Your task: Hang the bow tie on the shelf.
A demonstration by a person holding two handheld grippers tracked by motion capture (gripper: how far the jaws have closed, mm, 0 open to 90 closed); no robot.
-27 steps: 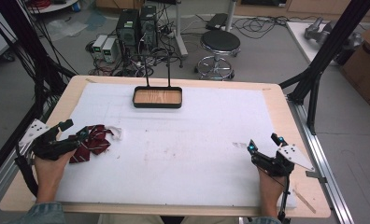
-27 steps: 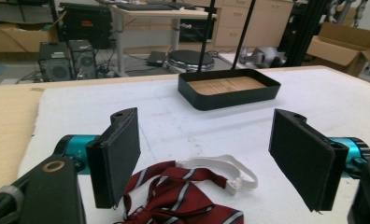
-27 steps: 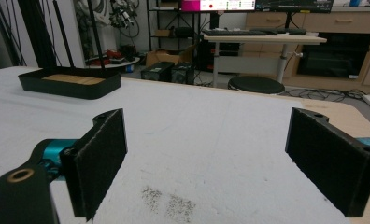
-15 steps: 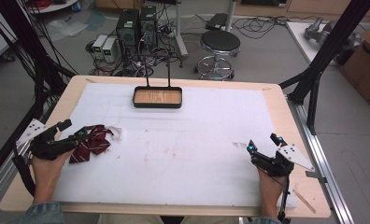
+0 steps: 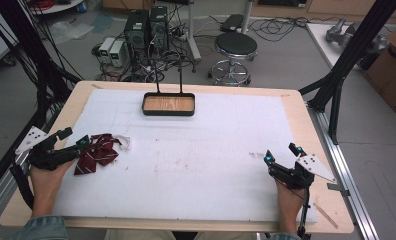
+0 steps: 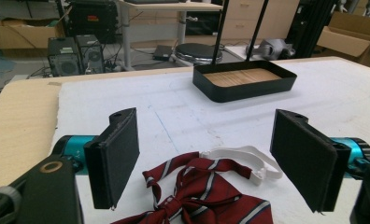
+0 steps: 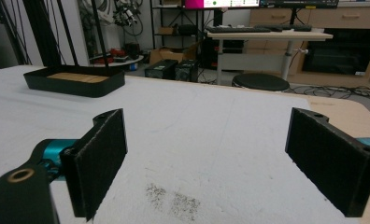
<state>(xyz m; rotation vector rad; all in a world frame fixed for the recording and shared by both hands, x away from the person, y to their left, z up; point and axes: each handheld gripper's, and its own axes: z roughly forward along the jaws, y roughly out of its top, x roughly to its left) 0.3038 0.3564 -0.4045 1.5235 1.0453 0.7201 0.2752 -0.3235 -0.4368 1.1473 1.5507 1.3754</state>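
Left gripper [image 5: 78, 141] at desk's left edge, fingers [image 6: 113, 156] spread wide, gripping nothing. Dark red striped bow tie [image 5: 97, 152] lies flat on white mat [image 5: 201, 150], between and just ahead of those fingers; its white strap [image 6: 241, 156] curls toward black tray [image 5: 168, 104]. Tray sits at far middle of desk [image 5: 296, 107], wooden bottom showing. Right gripper [image 5: 281, 152] near right edge, well apart from tie, fingers [image 7: 99, 161] wide open, empty, over grey smudge [image 7: 174, 198] on mat.
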